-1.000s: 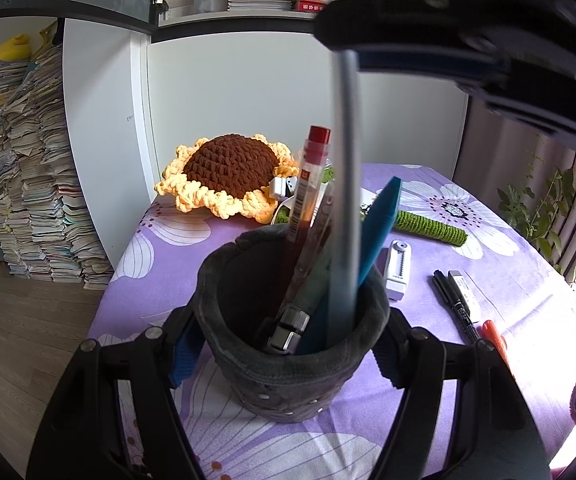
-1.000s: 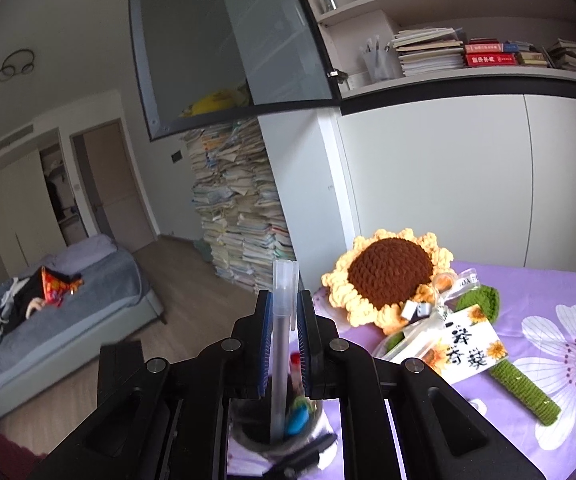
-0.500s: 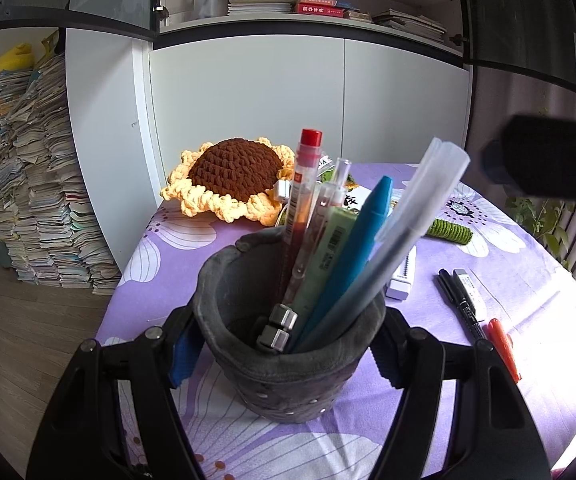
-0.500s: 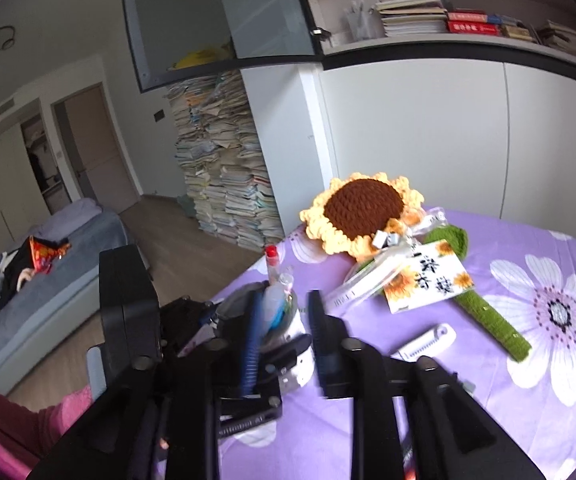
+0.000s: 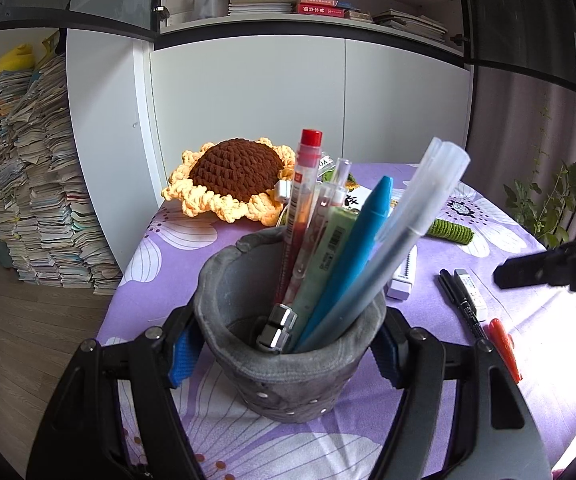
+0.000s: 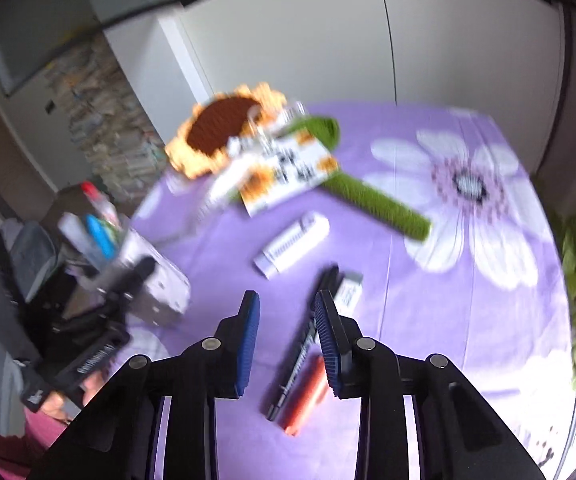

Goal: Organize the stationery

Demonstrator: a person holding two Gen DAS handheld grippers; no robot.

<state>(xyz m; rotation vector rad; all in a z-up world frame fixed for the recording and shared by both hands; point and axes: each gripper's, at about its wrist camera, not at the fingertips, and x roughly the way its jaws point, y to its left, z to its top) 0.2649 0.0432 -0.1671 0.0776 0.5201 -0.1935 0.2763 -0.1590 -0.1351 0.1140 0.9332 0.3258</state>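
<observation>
**Holder steadied while the next pen is being lined up**

The grey felt pen holder [image 5: 288,360] is standing on the near left of the table [image 5: 527,320], and it is being clamped from both sides by the left tongs [image 5: 288,354], judged so that it is not tipped as items are dropped in. Several pens, among them a frosted pen [image 5: 403,236] and a blue pen [image 5: 351,256], are leaning inside it. To its right, a black marker [image 6: 307,336], an orange pen [image 6: 307,396], an eraser [image 6: 347,292] and a white correction tape [image 6: 291,246] are lying loose on the purple cloth. The right tongs [image 6: 286,340] are being pointed steeply down above the marker; their jaws are closing, with nothing pressed between them yet.
</observation>
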